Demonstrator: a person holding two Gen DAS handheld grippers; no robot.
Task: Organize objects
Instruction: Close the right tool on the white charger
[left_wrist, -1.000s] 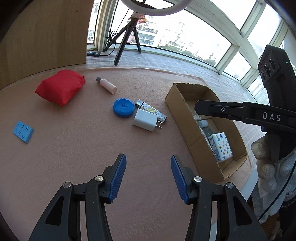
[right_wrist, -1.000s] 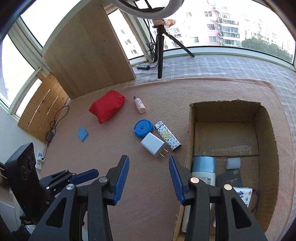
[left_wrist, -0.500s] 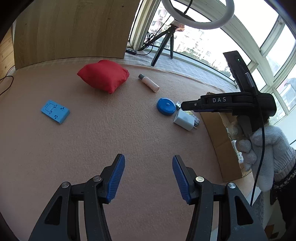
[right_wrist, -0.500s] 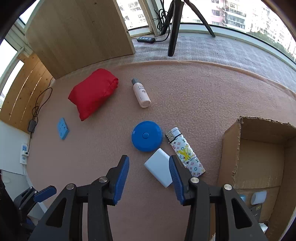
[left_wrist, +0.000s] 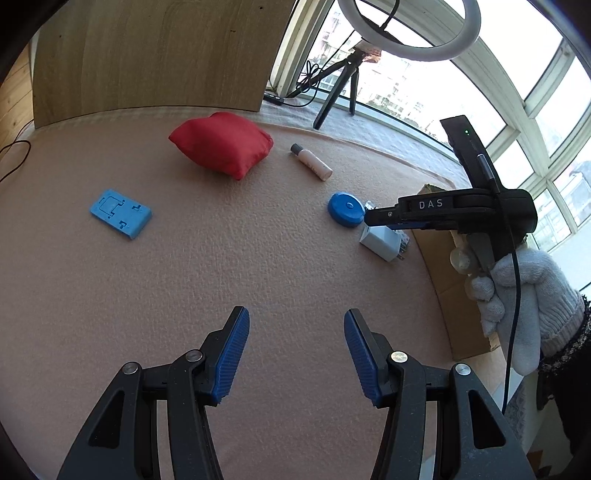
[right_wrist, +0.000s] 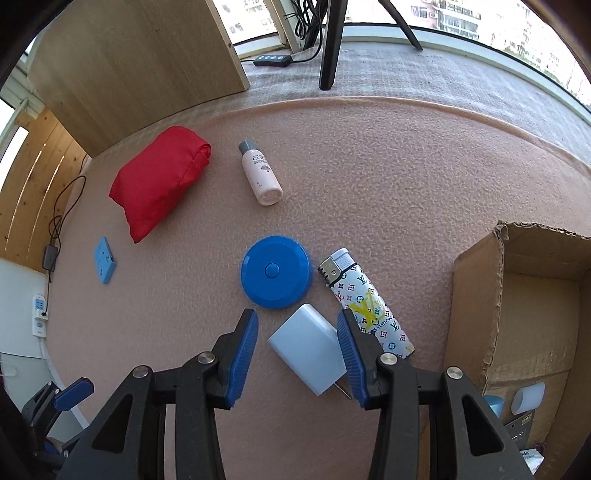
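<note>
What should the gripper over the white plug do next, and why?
Probably close the right hand-held gripper on the white plug. Its blue fingers are open with the plug lying between them, one finger already close beside it. The cardboard box sits just to the right, so once gripped, the plug could go in there.

We see the table (right_wrist: 369, 177) covered in matt, pebbly pinkish felt. Red pouch (right_wrist: 159, 184): soft matt cloth, creased. White charger (right_wrist: 308, 349): smooth satin plastic w/ metal prongs. Blue disc (right_wrist: 275, 271): smooth plastic, slight sheen. Lighter (right_wrist: 369, 306): glossy printed wrap, metal top. Box (right_wrist: 476, 295): rough matt cardboard. Right tongs (right_wrist: 297, 349): ribbed blue pads, matt black plastic.
</note>
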